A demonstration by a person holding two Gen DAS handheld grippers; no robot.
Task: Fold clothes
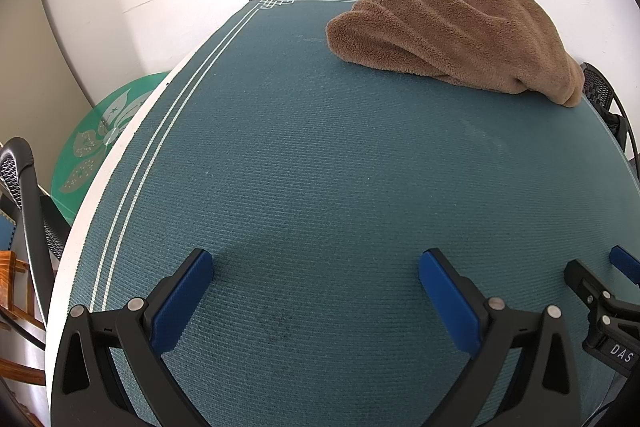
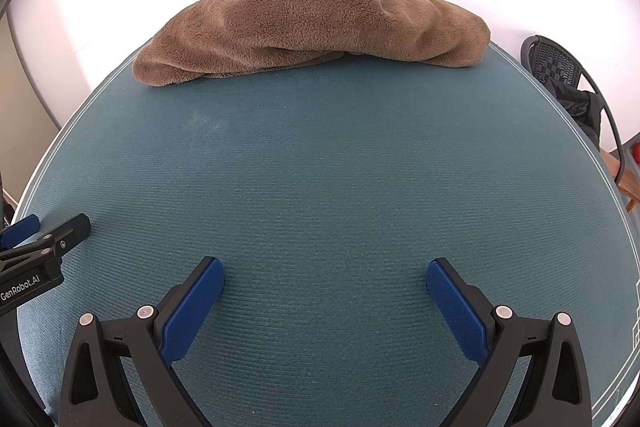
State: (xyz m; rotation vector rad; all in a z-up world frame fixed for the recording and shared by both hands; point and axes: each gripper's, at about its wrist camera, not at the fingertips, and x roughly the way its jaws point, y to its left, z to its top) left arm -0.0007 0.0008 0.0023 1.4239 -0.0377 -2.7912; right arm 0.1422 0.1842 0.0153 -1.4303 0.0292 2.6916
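Right wrist view showed a brown fleece garment (image 2: pixel 316 23) bunched in a rumpled, unfolded heap on the teal mat (image 2: pixel 320 167), well ahead of the right claw (image 2: pixel 325 281). Both claws were spread wide and empty, the left claw (image 1: pixel 316 273) just beside it, with the heap ahead to its right.

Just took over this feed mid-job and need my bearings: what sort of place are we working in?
Probably a home or small office room: a white table covered by a teal mat against a white wall, mesh chairs beside it, a heaped brown fleece garment at the far edge.
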